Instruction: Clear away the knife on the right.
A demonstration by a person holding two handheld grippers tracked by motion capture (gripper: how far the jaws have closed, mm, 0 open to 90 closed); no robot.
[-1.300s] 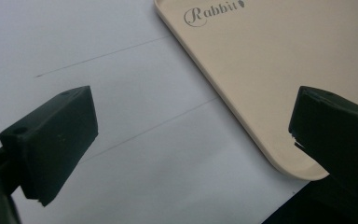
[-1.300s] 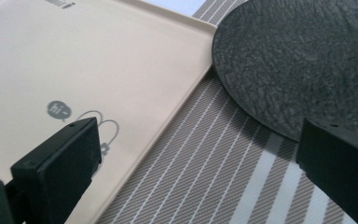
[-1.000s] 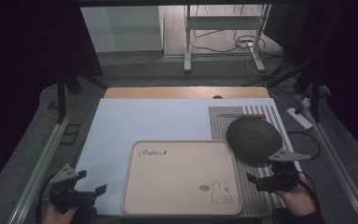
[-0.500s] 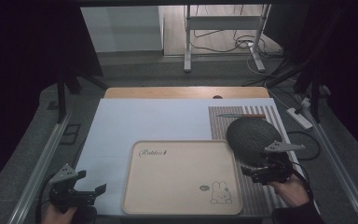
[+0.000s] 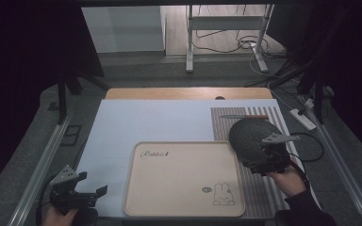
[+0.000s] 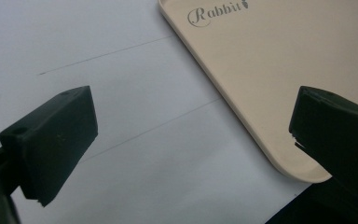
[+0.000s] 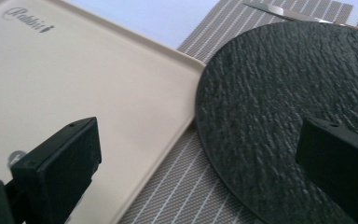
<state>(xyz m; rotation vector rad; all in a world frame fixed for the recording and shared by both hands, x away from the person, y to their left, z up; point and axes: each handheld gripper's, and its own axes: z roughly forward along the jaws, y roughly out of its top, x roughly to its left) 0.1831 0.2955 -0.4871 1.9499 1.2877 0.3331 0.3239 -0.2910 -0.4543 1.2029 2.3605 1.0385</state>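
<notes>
A beige tray (image 5: 184, 179) printed with "Rabbit" and a small rabbit lies empty at the front middle of the table. To its right a round black textured plate (image 5: 247, 134) rests on a grey striped placemat (image 5: 259, 193). My right gripper (image 5: 260, 162) hovers open at the plate's near edge. In the right gripper view, the right gripper (image 7: 200, 154) has one jaw over the tray (image 7: 74, 70) and the other over the plate (image 7: 284, 93). My left gripper (image 5: 92, 194) is open at the front left, and in the left gripper view the left gripper (image 6: 196, 135) sits beside the tray's corner (image 6: 270, 70).
A knife (image 5: 242, 116) lies across the placemat beyond the plate, and the knife's blade (image 7: 284, 11) shows in the right gripper view. A pale blue-white sheet (image 5: 146, 122) covers the tabletop. Metal rails run along both sides, and cables and a stand lie on the floor behind.
My right gripper has moved forward and a little left, up to the black plate's near edge. The left gripper has stayed where it was.
</notes>
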